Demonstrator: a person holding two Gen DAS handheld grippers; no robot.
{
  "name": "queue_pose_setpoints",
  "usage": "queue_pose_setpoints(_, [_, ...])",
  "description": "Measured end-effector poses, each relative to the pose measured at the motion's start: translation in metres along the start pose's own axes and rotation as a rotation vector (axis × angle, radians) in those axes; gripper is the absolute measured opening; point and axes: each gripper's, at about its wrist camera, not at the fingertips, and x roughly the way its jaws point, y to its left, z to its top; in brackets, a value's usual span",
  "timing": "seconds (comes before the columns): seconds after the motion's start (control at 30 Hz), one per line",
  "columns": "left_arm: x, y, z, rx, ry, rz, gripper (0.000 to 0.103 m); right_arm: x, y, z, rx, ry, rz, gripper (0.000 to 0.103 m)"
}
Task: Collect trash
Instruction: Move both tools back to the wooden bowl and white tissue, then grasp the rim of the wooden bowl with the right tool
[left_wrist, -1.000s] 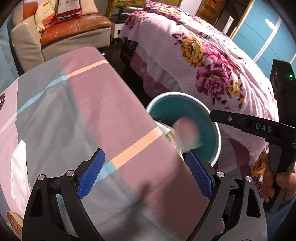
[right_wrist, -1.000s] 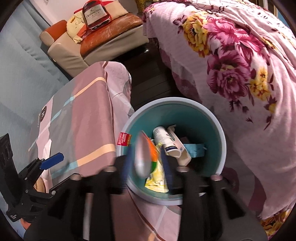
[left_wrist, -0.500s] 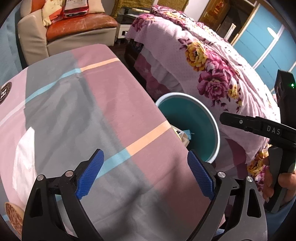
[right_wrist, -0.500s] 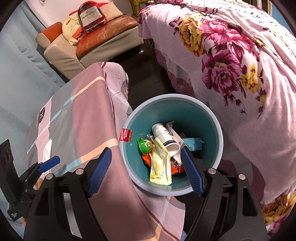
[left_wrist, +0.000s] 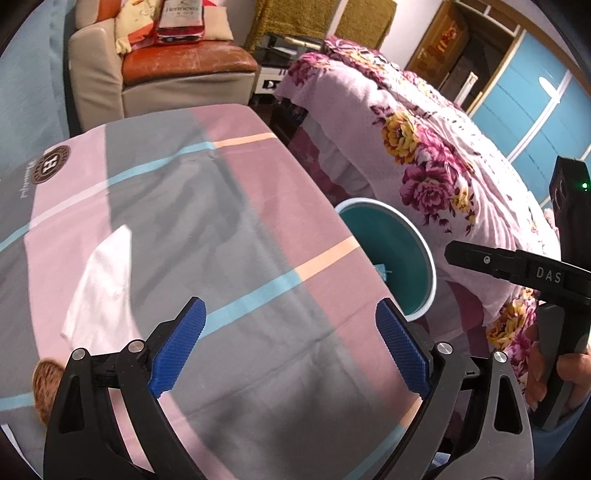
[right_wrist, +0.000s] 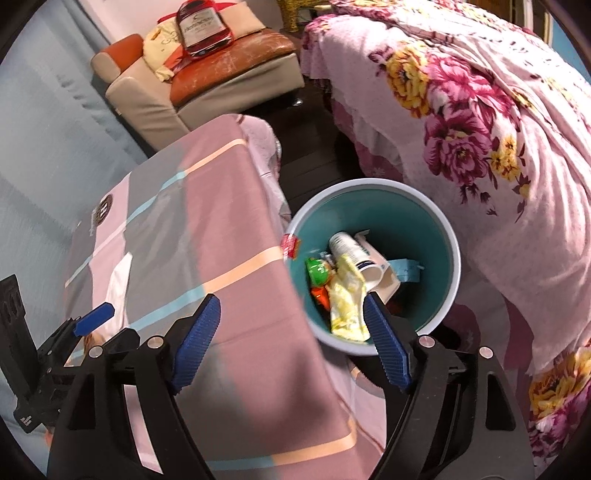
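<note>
Black tool (left_wrist: 290, 349), blue ribbed pads (left_wrist: 177, 349), silver screws.

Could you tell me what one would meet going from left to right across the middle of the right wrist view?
Blue curtain → table covered with the striped cloth → teal trash bin holding wrappers → bed with the floral cover.

Both views are evenly lit by warm indoor light, colours somewhat saturated; a bright lamp reflection (left_wrist: 545, 82) glares on the blue panels at upper right of the left wrist view. Soft grey shadows cross the tablecloth (left_wrist: 229, 236), darkest toward its near edge. Fisheye distortion bends lines and blackens all corners, and the right wrist view is smeared along the tablecloth's bin-side edge.
</note>
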Motion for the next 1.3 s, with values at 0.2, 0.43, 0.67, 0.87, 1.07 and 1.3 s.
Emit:
queue_pose_setpoints(0.2, [-0.024, 0.019, -0.016, -0.013, -0.025, 0.014, 0.096, -0.004, 0.03, -0.01, -0.044, 0.016, 0.018, 0.079])
queue_pose_setpoints(0.43, [-0.045, 0.061, -0.036, -0.068, -0.031, 0.054, 0.096, 0.0, 0.075, -0.023, -0.13, 0.056, 0.033, 0.079])
queue_pose_setpoints(0.67, [-0.064, 0.118, -0.062, -0.139, -0.025, 0.138, 0.096, 0.011, 0.122, -0.032, -0.219, 0.089, 0.04, 0.079])
queue_pose_setpoints(0.87, [-0.076, 0.165, -0.082, -0.209, -0.014, 0.191, 0.096, 0.032, 0.158, -0.044, -0.273, 0.156, 0.075, 0.079])
queue_pose_setpoints(1.07, [-0.084, 0.196, -0.099, -0.249, -0.01, 0.225, 0.096, 0.057, 0.196, -0.057, -0.324, 0.23, 0.153, 0.079])
queue_pose_setpoints(1.3, [-0.091, 0.218, -0.11, -0.276, -0.004, 0.236, 0.096, 0.093, 0.242, -0.07, -0.346, 0.331, 0.259, 0.052])
